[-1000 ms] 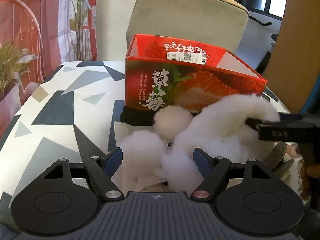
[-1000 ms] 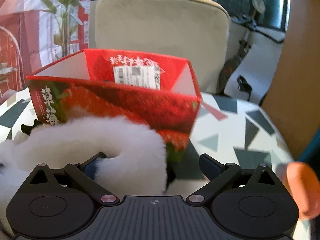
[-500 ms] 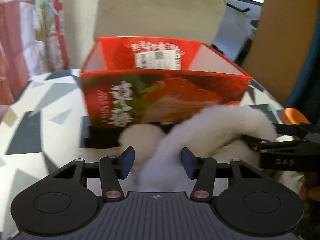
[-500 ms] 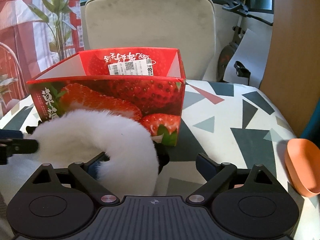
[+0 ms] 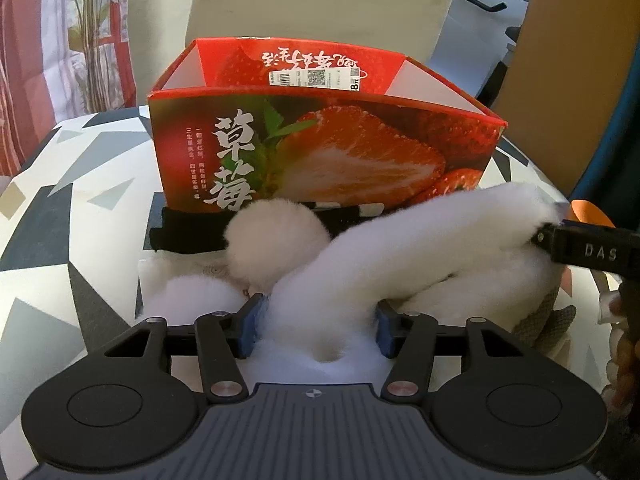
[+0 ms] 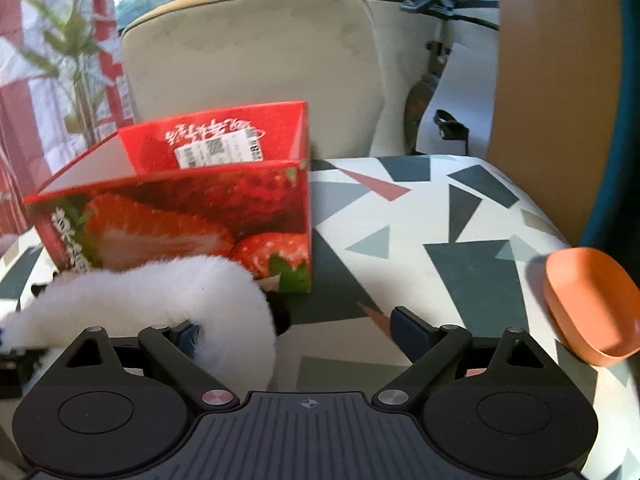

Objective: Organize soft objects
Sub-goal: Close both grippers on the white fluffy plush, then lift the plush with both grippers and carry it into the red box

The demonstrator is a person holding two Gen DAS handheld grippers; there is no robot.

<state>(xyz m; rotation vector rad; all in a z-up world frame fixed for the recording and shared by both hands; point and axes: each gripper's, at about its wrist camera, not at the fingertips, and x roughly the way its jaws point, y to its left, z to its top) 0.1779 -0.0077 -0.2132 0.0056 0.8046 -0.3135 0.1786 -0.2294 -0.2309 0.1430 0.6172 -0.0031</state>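
White fluffy plush [image 5: 400,252] lies on the tabletop [image 5: 80,216] before the strawberry box [image 5: 320,140], its long axis slanting rightward, left claw [image 5: 316,320] clamped on its near end, right claw [image 6: 294,326] spread apart alongside.

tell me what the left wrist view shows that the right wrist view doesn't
Only the left wrist view shows the white pom-pom, the black fabric strip under the box front, and the left gripper closed on the white fluffy piece. Only the right wrist view shows the whole orange bowl, the open tablecloth right of the box, and the right gripper with jaws spread wide. Both show the strawberry box, the fluffy piece and the beige chair.
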